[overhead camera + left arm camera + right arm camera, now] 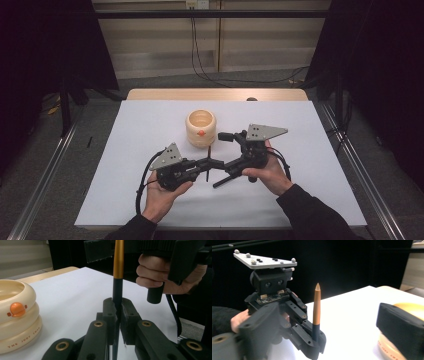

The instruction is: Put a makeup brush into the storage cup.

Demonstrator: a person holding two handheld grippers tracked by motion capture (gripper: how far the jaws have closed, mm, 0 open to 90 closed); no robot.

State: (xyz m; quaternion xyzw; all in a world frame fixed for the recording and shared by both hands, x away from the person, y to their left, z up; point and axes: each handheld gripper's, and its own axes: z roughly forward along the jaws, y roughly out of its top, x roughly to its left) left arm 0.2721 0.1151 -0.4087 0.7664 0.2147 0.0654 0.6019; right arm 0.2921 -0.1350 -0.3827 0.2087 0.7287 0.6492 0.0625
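My left gripper (212,162) (118,307) is shut on the black lower end of a pen (208,161) (118,265) whose upper part is gold. It holds the pen upright, pointed tip up (317,307). My right gripper (223,159) faces the left gripper (314,340) with its jaws open wide. The pen stands in the gap between them and neither pad (402,330) touches it. A cream ringed cup (201,127) (17,315) with an orange knob stands on the table just beyond both grippers.
A white sheet (150,120) covers the table, whose wooden far edge (215,94) shows behind the cup. Cables trail from both grippers toward the person. Dark curtains hang at both sides, and a floor with loose cables lies beyond.
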